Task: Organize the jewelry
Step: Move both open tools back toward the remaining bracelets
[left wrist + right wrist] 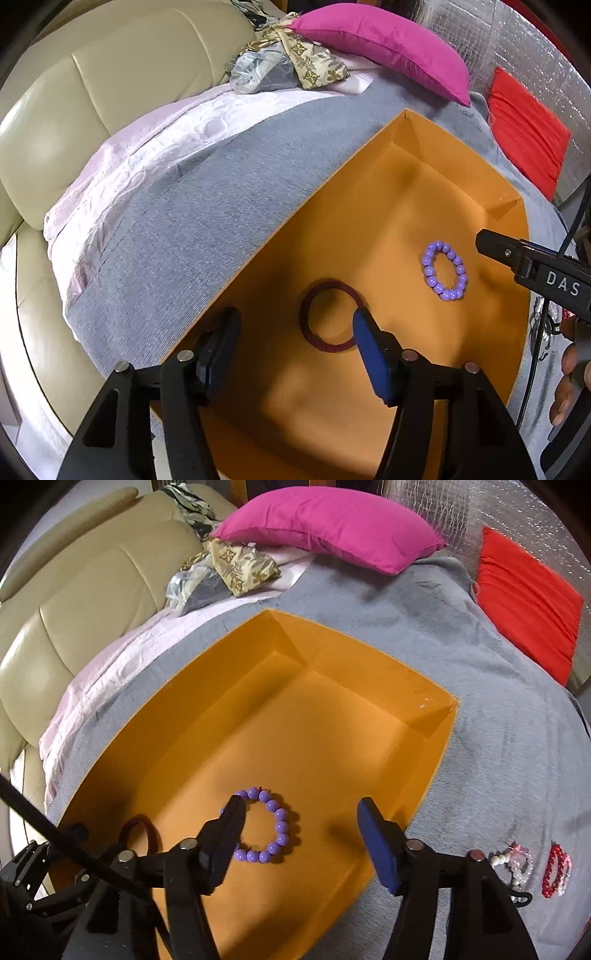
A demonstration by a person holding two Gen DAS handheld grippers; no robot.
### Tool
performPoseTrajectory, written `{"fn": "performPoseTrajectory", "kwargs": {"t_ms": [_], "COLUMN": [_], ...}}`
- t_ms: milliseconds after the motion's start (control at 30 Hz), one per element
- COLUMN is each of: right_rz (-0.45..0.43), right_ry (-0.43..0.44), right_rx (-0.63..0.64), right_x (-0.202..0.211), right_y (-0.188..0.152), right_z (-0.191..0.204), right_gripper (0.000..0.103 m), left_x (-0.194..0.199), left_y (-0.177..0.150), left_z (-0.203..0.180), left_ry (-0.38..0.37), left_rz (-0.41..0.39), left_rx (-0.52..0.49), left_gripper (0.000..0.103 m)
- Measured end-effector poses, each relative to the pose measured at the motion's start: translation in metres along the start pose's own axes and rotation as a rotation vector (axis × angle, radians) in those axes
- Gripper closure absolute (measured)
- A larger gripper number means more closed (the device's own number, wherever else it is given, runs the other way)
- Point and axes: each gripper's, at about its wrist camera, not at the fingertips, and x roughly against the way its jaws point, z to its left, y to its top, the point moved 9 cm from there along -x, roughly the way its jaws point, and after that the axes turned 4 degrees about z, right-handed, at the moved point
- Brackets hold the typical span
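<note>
Inside the orange box (436, 760), the purple bead bracelet (264, 827) and dark red bangle (327, 317) lie free beneath the left gripper (295, 332) and right gripper (301, 821), both spread wide and empty; "DAS" marks the right one.

Orange box (332, 738) floor mostly bare beyond two bracelets (273, 827)

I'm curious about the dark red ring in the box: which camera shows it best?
The left wrist view: the dark red ring lies almost whole on the orange box floor. In the right wrist view only an arc shows behind gripper parts.
</note>
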Motion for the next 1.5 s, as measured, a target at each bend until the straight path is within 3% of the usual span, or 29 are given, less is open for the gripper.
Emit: {"fn": "performPoseTrajectory", "kwargs": {"t_ms": [333,500,700,1100,1300,1500], "right_rz": [-0.1,-0.199,-0.245,-0.209,-0.222,-0.247], "right_ry": [0.081,0.054,-0.024,-0.114,-0.131,-0.124], "right_rx": [-0.04,-0.071,-0.137,-0.408,-0.487,-0.566], "right_x": [0.04,0.082,0.117,0.13,0.133,0.135], "right_y": [-0.009,-0.028,-0.089,-0.234,-0.276,-0.29], "right_z": [-0.011,-0.048,-0.115,-0.228,-0.252,-0.274], "right_gripper": [0.005,0.0,0.0,0.0,0.0,0.0], "left_x": [0.039,0.073,0.105,0.091,0.076,0.068], "left_y": [0.001,0.003,-0.005,-0.066,-0.093,-0.106], "left_z": [-0.012,-0.024,-0.056,-0.158,-0.19,-0.204], "left_ry": [0.01,0.014,-0.017,-0.106,-0.116,-0.114], "left_rz": [-0.084,-0.194,-0.307,-0.231,-0.178,-0.154], "left_rx": [-0.024,-0.043,-0.09,-0.288,-0.356,-0.385], "left_gripper": [0.035,0.032,0.025,0.025,0.025,0.025]}}
